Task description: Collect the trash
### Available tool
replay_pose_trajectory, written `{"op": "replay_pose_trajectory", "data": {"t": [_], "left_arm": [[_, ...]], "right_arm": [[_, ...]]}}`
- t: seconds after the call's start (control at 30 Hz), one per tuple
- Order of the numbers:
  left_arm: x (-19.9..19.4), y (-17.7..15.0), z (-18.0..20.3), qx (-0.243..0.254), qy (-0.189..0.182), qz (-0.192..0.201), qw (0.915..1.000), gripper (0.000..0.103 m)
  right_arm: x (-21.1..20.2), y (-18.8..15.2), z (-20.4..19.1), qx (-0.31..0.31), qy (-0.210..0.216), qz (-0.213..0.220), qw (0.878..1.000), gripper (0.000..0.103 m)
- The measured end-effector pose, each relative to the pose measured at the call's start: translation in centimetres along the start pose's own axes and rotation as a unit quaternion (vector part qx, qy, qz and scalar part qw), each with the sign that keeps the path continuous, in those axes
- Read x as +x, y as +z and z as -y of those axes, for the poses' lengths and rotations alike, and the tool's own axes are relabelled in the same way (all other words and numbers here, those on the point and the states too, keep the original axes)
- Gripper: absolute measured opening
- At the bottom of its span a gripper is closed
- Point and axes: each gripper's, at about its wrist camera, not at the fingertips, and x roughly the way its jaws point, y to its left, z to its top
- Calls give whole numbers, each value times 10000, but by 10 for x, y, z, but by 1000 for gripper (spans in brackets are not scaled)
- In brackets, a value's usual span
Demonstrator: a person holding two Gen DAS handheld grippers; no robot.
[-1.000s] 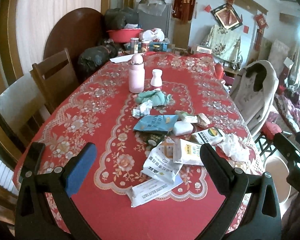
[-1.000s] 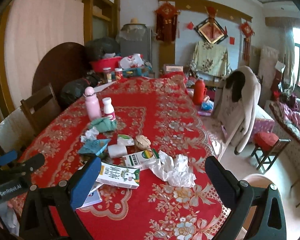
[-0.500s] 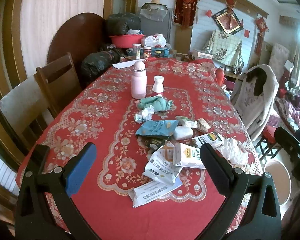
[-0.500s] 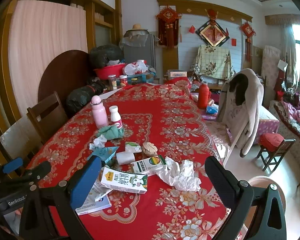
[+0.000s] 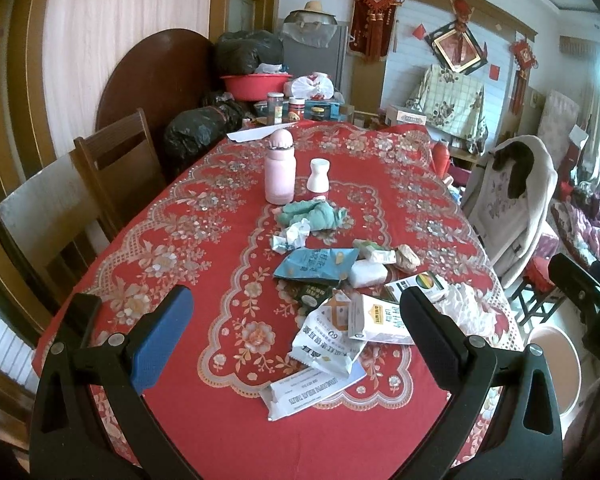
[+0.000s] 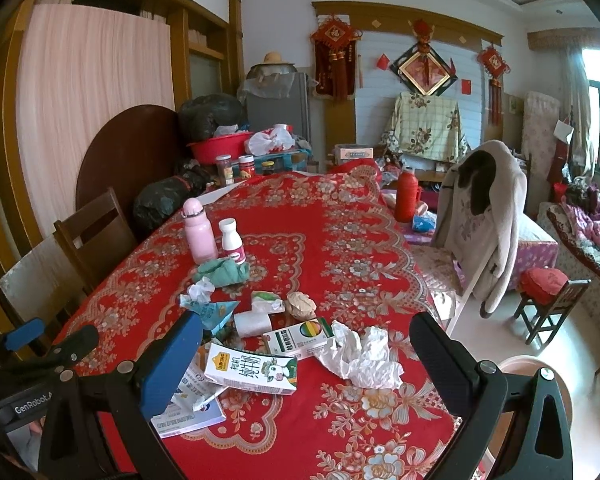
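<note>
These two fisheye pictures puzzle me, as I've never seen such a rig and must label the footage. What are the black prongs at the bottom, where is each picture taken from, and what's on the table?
The prongs are hand-held two-finger grippers; a person carries one in each hand, each with a camera looking along its fingers. One picture looks out over the left gripper, the other over the right gripper. Both are open and hold nothing. On the red tablecloth lies litter: a milk carton, crumpled white paper, a blue snack bag and other wrappers. Behind stand a pink bottle and a small white bottle.
</note>
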Motion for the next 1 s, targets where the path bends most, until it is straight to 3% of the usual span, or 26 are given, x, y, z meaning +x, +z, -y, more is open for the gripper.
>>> {"op": "replay_pose_trajectory", "data": {"t": [1.0], "left_arm": [[1, 1, 1, 4, 15, 12, 10000, 103]], "right_arm": [[-1, -3, 6, 31, -21, -23, 10000, 103]]}}
